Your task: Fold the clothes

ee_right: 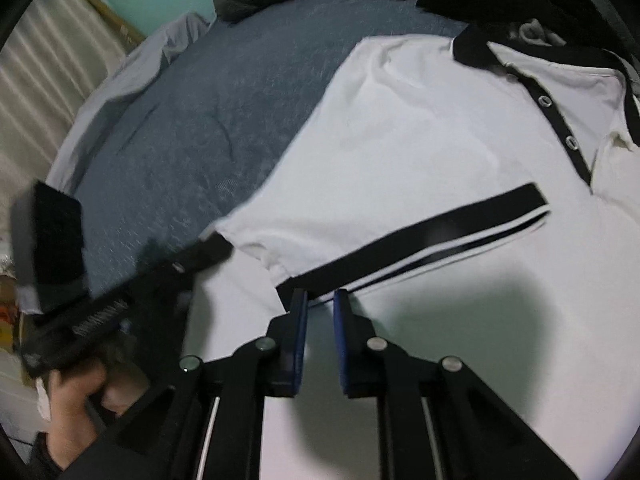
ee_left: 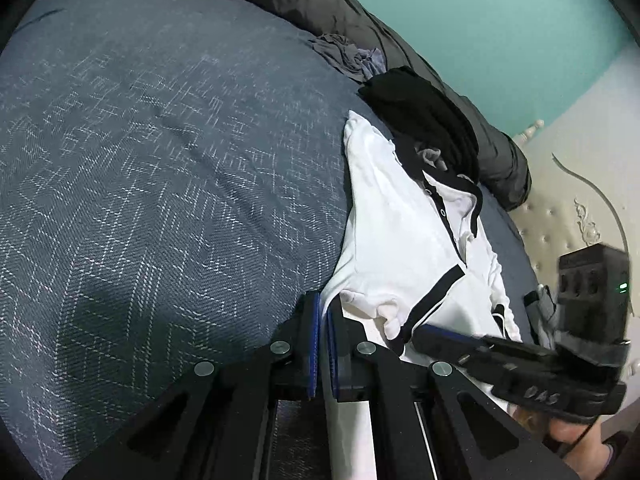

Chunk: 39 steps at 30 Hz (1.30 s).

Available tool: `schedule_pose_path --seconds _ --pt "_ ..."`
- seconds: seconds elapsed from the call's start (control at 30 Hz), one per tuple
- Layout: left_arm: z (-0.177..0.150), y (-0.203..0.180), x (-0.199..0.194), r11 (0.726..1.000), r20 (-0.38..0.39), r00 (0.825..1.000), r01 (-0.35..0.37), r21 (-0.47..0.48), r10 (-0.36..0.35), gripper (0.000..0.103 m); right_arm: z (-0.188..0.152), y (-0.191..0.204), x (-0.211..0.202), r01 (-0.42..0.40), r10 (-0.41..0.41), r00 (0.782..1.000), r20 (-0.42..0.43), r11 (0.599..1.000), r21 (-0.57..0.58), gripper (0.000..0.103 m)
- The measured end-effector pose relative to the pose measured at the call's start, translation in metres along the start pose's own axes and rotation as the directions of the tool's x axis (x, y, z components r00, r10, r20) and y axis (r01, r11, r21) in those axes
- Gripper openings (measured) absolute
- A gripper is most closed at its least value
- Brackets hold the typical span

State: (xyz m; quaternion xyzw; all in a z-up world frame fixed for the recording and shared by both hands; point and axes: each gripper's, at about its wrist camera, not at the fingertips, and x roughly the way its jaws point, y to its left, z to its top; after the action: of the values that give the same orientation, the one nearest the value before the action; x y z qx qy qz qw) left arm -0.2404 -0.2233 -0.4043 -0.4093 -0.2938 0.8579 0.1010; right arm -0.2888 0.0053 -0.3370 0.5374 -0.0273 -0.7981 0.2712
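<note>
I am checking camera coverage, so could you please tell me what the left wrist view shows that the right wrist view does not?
Only the left wrist view shows the padded headboard and the right gripper from outside, by the sleeve.

Only the right wrist view shows the curtain, the pale sheet at the bed's edge, and the left gripper from outside, at the shirt's edge.

Both show the white polo shirt with black trim, the blue bedspread, the black garment and the dark duvet.
</note>
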Motion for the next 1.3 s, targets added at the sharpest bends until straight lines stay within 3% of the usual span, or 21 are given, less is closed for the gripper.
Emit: schedule_pose_path --seconds 0.03,0.07,0.13,0.27,0.3,0.33,0.47,0.57,0.83,0.97,1.07,1.17,1.23,1.27,1.3 --pt "0.0 0.0 0.0 1.0 0.0 1.0 0.001 -0.001 -0.001 0.004 0.001 0.002 -0.003 0.008 -0.008 1.0 0.016 1.0 -0.004 0.02" --pt "0.0 0.0 0.0 1.0 0.0 1.0 0.002 -0.002 -0.002 0.004 0.002 0.006 -0.005 0.014 -0.014 0.999 0.031 1.0 -0.012 0.037" --pt "0.0 0.0 0.0 1.0 0.0 1.0 0.005 -0.005 -0.005 0.004 0.003 0.012 -0.007 0.028 -0.026 0.998 0.055 0.999 -0.03 0.049" --pt "0.0 0.002 0.0 1.0 0.0 1.0 0.01 -0.011 -0.01 0.004 -0.003 0.025 0.008 0.073 -0.07 0.997 0.037 0.993 -0.091 0.048" --pt "0.0 0.003 0.0 1.0 0.0 1.0 0.01 -0.013 -0.01 0.004 -0.005 0.026 0.011 0.088 -0.084 0.996 0.039 0.991 -0.103 0.044" --pt "0.0 0.004 0.0 1.0 0.0 1.0 0.014 -0.018 -0.014 0.004 -0.007 0.025 0.013 0.104 -0.1 0.994 0.043 0.988 -0.111 0.03" --pt "0.001 0.007 0.0 0.999 0.003 1.0 0.018 -0.032 -0.018 0.003 -0.011 0.021 0.011 0.118 -0.111 0.992 0.062 0.984 -0.132 0.009" --pt "0.001 0.008 0.001 0.999 0.003 1.0 0.019 -0.039 -0.019 0.003 -0.014 0.023 0.005 0.126 -0.116 0.991 0.066 0.978 -0.164 0.006" --pt "0.0 0.01 0.002 0.999 -0.001 1.0 0.02 -0.042 -0.02 0.003 -0.017 0.022 0.008 0.105 -0.098 0.994 0.045 0.979 -0.173 0.007" --pt "0.001 0.01 0.002 0.999 -0.004 1.0 0.023 -0.042 -0.023 0.005 -0.014 0.016 0.003 0.05 -0.045 0.998 0.035 0.989 -0.14 0.013" --pt "0.002 0.012 -0.002 0.998 -0.005 1.0 0.026 -0.049 -0.026 0.006 -0.012 0.003 -0.017 0.025 -0.015 0.997 0.078 0.991 -0.128 0.023" --pt "0.007 0.01 -0.016 1.0 0.014 1.0 -0.017 -0.02 0.017 0.011 -0.006 -0.025 -0.044 0.007 0.005 0.991 0.137 0.996 -0.092 0.038" --pt "0.017 0.007 -0.015 0.999 0.016 0.999 -0.037 -0.006 0.037 0.015 0.0 -0.053 -0.063 0.022 -0.011 0.984 0.176 0.998 -0.063 0.04" --pt "0.022 0.006 -0.014 0.999 0.017 0.999 -0.047 0.001 0.047 0.023 0.004 -0.068 -0.072 0.038 -0.028 0.981 0.192 0.998 -0.049 0.04" --pt "0.028 0.004 -0.014 0.998 0.018 0.998 -0.057 0.009 0.056 0.037 0.009 -0.088 -0.079 0.061 -0.052 0.978 0.204 0.997 -0.041 0.04"
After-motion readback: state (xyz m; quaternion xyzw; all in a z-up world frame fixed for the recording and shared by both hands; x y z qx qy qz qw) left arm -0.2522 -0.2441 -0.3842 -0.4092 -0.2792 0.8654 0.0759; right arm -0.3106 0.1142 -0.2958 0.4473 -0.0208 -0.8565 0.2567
